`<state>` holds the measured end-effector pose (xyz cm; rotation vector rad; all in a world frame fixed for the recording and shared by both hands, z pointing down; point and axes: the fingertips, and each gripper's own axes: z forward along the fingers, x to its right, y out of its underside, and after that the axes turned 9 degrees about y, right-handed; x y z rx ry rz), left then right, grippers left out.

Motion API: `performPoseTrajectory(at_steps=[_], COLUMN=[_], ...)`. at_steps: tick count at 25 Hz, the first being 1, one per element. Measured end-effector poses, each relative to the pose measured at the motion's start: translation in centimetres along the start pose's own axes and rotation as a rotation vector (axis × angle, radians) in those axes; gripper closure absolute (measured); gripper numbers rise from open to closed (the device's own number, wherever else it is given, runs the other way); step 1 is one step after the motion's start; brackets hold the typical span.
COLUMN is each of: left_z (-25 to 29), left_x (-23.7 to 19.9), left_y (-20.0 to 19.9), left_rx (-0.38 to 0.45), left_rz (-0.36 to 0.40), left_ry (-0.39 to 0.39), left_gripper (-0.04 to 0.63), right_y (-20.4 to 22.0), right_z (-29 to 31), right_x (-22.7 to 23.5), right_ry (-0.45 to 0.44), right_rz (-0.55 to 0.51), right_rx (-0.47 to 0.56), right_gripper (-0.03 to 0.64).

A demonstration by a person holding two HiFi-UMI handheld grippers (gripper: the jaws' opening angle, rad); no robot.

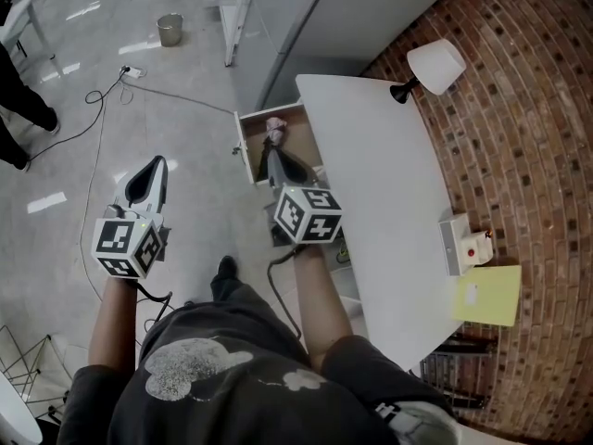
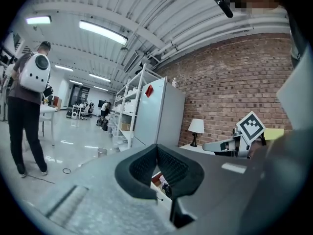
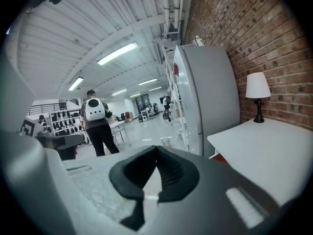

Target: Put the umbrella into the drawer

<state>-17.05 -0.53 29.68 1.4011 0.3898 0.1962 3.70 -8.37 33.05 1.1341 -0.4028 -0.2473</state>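
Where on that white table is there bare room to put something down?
The long middle of the white table is bare, from the lamp at its far end to the white box and yellow sheet at the near end. The open drawer beside it already holds the umbrella.

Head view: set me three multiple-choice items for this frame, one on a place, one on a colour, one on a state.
1. Where does the umbrella lie?
A in a basket
B in the open drawer
C on a wall hook

2. What colour is the lamp shade?
A white
B red
C green

3. How do the right gripper jaws stand?
A wide apart
B together, nothing between them
C closed on the umbrella

Answers:
1 B: its pink end shows inside the pulled-out drawer.
2 A: the shade is plain white against the brick wall.
3 B: the right gripper view shows the tips meeting, with nothing between them.
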Motion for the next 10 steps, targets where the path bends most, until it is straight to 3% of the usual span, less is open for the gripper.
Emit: performPoseTrajectory(at_steps=[10], left_z=[-6.2], left_x=[1.8], left_y=[0.8], left_rx=[0.007], left_rz=[-0.003], left_ry=[0.005], left_gripper=[0.584], right_y=[2.5], right_z=[-5.7], right_x=[-3.4], right_ry=[-0.003], right_rz=[-0.005], right_rx=[-0.004], right_gripper=[0.612])
